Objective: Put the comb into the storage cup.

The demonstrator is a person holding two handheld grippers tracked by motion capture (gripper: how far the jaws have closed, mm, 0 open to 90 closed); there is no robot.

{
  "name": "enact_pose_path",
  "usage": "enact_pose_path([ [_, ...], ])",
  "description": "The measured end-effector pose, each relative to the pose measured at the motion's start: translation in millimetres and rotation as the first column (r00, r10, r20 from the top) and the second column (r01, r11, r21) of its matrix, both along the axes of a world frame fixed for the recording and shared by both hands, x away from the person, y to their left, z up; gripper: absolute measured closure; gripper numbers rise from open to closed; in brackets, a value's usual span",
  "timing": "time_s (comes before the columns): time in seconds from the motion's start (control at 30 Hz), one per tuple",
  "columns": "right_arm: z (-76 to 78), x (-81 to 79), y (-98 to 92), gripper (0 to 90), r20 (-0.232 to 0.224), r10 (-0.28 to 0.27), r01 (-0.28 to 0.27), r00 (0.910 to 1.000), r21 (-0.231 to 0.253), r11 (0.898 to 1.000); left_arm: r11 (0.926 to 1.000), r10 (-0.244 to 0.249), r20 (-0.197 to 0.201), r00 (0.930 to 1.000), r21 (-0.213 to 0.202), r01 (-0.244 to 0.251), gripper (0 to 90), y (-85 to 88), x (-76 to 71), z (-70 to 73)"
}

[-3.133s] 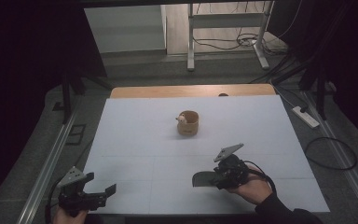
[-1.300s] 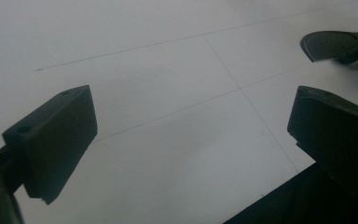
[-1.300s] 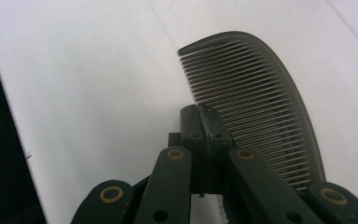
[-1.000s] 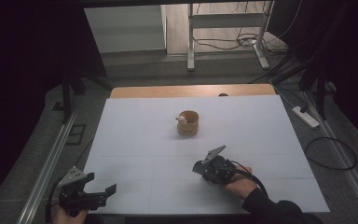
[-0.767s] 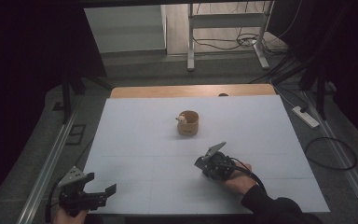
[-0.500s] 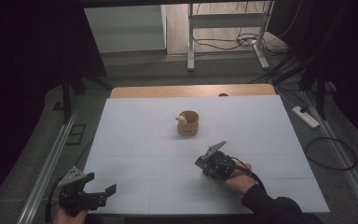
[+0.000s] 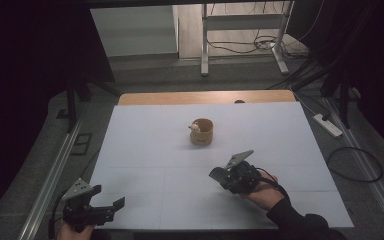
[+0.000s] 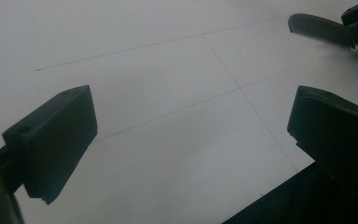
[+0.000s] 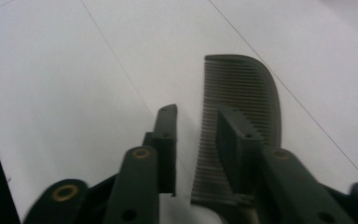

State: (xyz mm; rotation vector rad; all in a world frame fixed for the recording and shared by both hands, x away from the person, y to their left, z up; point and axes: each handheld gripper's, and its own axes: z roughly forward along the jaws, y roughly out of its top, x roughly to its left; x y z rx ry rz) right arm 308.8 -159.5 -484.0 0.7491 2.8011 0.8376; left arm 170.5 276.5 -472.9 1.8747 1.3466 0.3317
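Note:
A dark comb [image 9: 242, 112] lies between the jaws of my right gripper [image 9: 196, 114], its back against the right jaw and its teeth facing the left jaw. A gap separates the teeth from the left jaw. These jaws have just been opening and stand open. In the high view the right gripper [image 7: 216, 175] is low over the white table [image 7: 145, 145], right of centre. My left gripper [image 7: 107, 196] is at the front left corner, open and empty. The left gripper view shows the comb [image 8: 319, 30] far off at the top right.
A small wooden cup [image 7: 202, 132] with a pale little figure [image 7: 195, 127] at its rim stands in the middle of the table, beyond the right gripper. A power strip [image 7: 327, 125] and cables lie on the floor to the right. Metal rails run along both sides.
Since the earliest frame the right hand has carried the comb leftward toward the table's middle. Over the last second it has barely shifted. The left gripper has stayed put.

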Motion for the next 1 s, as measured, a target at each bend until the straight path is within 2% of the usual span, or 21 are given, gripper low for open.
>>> enact_pose_path([
  [0.33,4.8,-8.1,-25.5,43.1,-0.006,-0.065,0.065,0.9979,-0.012,0.998,1.0,0.001,-0.001,1.0,-0.002,-0.001,2.1,0.1,0.0,0.0],
  [0.63,10.8,-16.7,-41.4,22.8,0.005,-0.086,0.086,0.9962,-0.002,0.996,1.0,0.004,-0.002,1.0,-0.003,-0.004,2.1,0.2,0.2,-0.1],
  [1.0,10.7,-23.0,-65.0,3.3,0.012,-0.147,0.147,0.9891,-0.016,0.989,1.0,0.003,-0.003,1.0,0.0,-0.003,2.1,-0.1,0.1,0.0],
])
